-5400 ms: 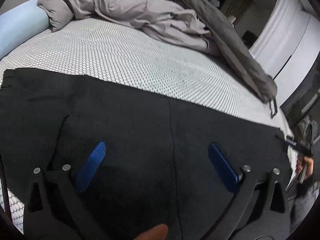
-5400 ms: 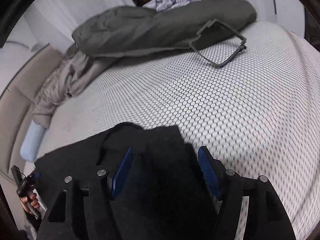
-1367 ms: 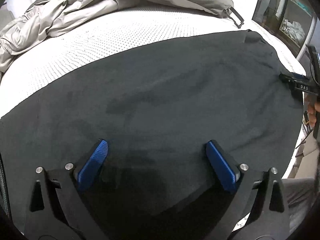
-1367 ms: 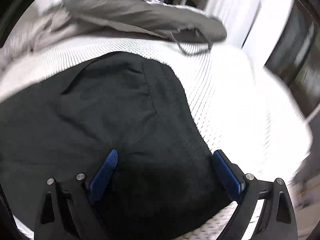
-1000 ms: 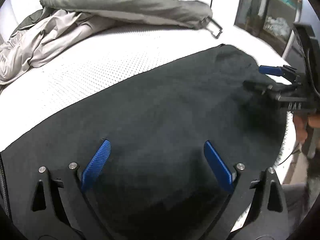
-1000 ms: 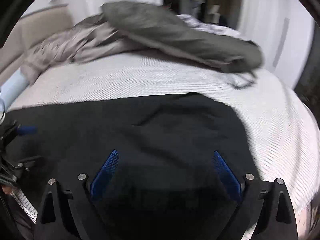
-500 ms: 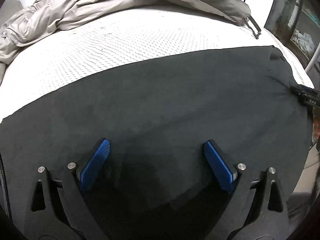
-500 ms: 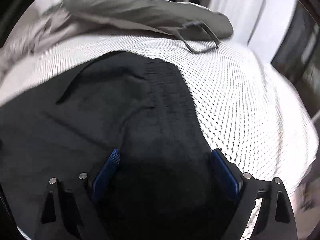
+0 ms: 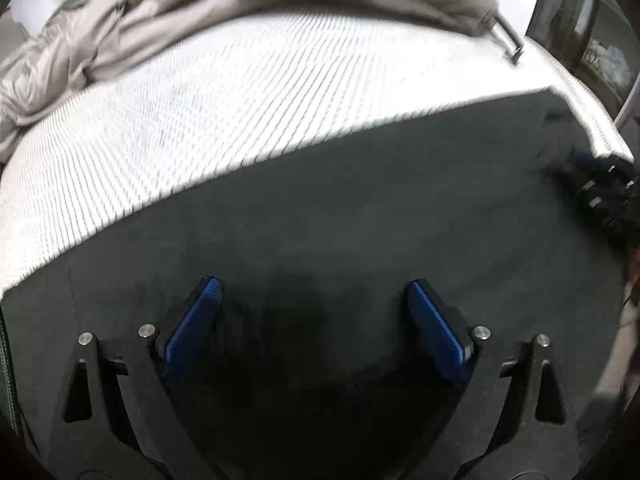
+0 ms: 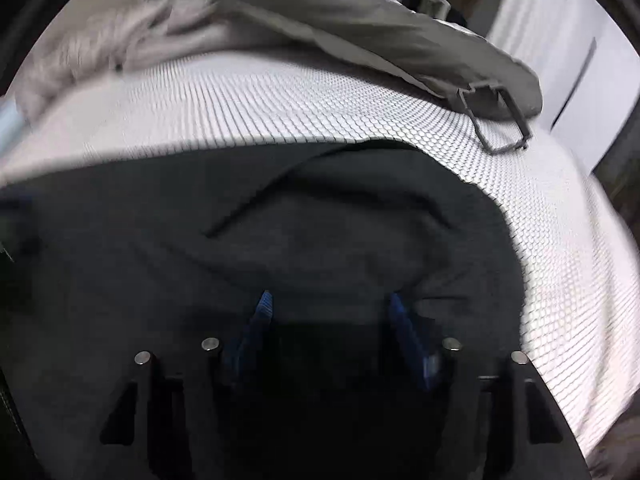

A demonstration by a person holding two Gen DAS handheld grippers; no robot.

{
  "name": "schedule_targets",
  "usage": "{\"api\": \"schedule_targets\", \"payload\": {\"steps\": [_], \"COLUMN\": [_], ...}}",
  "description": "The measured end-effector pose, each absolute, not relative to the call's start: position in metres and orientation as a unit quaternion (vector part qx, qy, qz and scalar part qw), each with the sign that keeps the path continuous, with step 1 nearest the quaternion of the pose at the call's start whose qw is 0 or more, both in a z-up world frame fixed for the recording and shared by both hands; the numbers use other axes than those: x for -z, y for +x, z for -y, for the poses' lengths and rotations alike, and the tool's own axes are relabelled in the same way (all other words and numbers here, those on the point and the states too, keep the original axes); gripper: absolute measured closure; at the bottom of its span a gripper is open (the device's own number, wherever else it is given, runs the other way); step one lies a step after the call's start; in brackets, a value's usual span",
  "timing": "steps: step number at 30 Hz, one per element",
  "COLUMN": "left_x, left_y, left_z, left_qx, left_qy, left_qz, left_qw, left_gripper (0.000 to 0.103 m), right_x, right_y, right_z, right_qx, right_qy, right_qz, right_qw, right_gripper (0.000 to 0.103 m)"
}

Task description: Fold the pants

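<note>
The black pants (image 9: 360, 208) lie spread flat on the white dotted mattress (image 9: 200, 112), and both grippers tip down over them: the left gripper (image 9: 314, 312) has its blue fingers wide apart, not squeezing anything, while the right gripper (image 10: 328, 312) is closing its jaws with a bump of pants cloth between them. Only the right view shows a dark cord (image 10: 256, 200) lying on the pants. A gray blanket (image 10: 360, 20) is piled at the far side of the bed.

Dim indoor light, motion blur, fisheye warp w/ dark corners
</note>
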State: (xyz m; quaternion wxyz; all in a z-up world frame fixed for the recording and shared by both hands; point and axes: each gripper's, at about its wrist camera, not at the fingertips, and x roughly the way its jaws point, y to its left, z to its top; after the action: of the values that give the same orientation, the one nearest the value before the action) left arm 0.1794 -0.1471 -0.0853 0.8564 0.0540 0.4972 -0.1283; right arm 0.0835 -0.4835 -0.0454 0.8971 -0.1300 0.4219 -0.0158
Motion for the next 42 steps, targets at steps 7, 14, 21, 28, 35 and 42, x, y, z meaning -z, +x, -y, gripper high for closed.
{"api": "schedule_targets", "payload": {"steps": [7, 14, 21, 28, 35, 42], "left_x": [0.083, 0.082, 0.088, 0.091, 0.07, 0.086], "left_y": [0.179, 0.203, 0.204, 0.201, 0.187, 0.174], "left_z": [0.112, 0.135, 0.128, 0.12, 0.127, 0.177], "left_qx": [0.113, 0.12, 0.127, 0.139, 0.138, 0.181], "left_qy": [0.029, 0.034, 0.026, 0.024, 0.013, 0.074], "left_qz": [-0.49, -0.484, -0.482, -0.483, -0.475, -0.482], "left_qw": [0.864, 0.866, 0.866, 0.864, 0.869, 0.854], "left_gripper": [0.013, 0.015, 0.014, 0.013, 0.02, 0.019], "right_x": [0.021, 0.023, 0.051, 0.036, -0.018, 0.039], "right_y": [0.06, 0.095, 0.132, 0.125, 0.065, 0.06], "right_z": [0.477, 0.339, 0.326, 0.49, 0.45, 0.406], "right_qx": [0.028, -0.079, -0.062, 0.138, 0.102, 0.022], "right_qy": [-0.133, -0.169, -0.215, -0.172, -0.123, -0.11], "right_qz": [-0.413, -0.409, -0.441, -0.451, -0.382, -0.431], "right_qw": [0.9, 0.893, 0.869, 0.865, 0.91, 0.896], "right_gripper": [0.064, 0.043, 0.042, 0.034, 0.037, 0.037]}}
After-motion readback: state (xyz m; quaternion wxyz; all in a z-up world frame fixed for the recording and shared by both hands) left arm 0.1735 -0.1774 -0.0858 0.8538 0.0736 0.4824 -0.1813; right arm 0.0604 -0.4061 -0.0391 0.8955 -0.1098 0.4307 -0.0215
